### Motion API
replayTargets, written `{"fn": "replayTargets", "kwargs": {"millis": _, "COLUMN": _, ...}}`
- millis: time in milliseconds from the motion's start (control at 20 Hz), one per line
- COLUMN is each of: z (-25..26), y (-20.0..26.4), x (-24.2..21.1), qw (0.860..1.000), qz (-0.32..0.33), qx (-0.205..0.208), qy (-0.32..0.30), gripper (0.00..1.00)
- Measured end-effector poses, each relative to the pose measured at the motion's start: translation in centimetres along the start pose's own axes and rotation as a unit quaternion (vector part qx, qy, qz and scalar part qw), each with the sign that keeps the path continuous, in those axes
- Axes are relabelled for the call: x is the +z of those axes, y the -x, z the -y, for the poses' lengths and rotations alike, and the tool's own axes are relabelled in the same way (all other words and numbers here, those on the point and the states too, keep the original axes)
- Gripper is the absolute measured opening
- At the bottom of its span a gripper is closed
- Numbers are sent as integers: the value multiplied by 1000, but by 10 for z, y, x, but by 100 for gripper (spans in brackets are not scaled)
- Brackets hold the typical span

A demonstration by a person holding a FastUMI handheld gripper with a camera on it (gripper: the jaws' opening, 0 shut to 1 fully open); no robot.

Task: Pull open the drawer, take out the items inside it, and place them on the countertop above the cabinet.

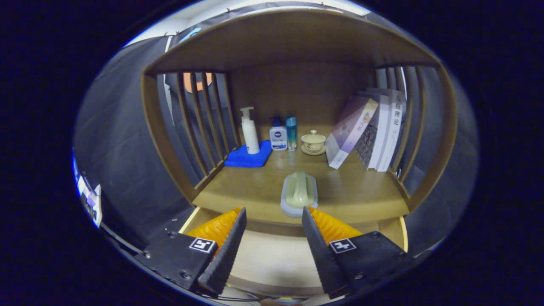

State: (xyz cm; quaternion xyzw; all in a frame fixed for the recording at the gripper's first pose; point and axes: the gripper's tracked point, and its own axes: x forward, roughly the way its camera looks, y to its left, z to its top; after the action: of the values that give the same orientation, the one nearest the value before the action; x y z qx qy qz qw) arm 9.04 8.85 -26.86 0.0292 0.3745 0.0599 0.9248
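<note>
Wooden countertop (255, 191) of the cabinet, seen along the gripper (274, 219), with the drawer (272, 255) pulled open beneath it. The gripper's fingers are spread wide and pinch nothing; the gap between them frames the drawer's pale interior, where no object can be made out in the visible part. A pale green item on a grey base (299, 193) rests on the countertop close to its front edge, just ahead of the fingertips and slightly nearer the right finger. Its long axis runs front to back, in line with the fingers' own direction, so the open gap already lies across its narrow width.

Further back on the countertop stand a white pump bottle (250, 131) on a blue cloth (248, 156), a small white bottle (278, 136), a slim teal bottle (291, 133) and a lidded cup on a saucer (313, 142); leaning books (369, 131) occupy the right side.

Judgement: the item appears already placed above the cabinet, and the spread fingers suit a release. Whether anything remains in the drawer cannot be told, as the fingers hide part of its floor.
</note>
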Motion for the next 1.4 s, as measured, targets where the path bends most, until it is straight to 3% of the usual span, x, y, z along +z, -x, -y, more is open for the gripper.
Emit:
{"fn": "replayTargets", "kwargs": {"millis": 100, "z": 2, "y": 16, "x": -17, "qw": 1000, "qz": 17, "qx": 3, "qy": -9, "gripper": 88}}
{"fn": "replayTargets", "kwargs": {"millis": 400, "z": 11, "y": 48, "x": -69, "qw": 997, "qz": 69, "qx": -25, "qy": 13, "gripper": 89}}
{"fn": "replayTargets", "kwargs": {"millis": 800, "z": -6, "y": 60, "x": -128, "qw": 995, "qz": 103, "qx": -14, "qy": -6, "gripper": 89}}
{"fn": "replayTargets", "kwargs": {"millis": 1100, "z": -2, "y": 51, "x": -195, "qw": 997, "qz": 70, "qx": -39, "qy": -8, "gripper": 89}}
{"fn": "replayTargets", "kwargs": {"millis": 1400, "z": 6, "y": 31, "x": -214, "qw": 995, "qz": 57, "qx": -78, "qy": -16, "gripper": 89}}
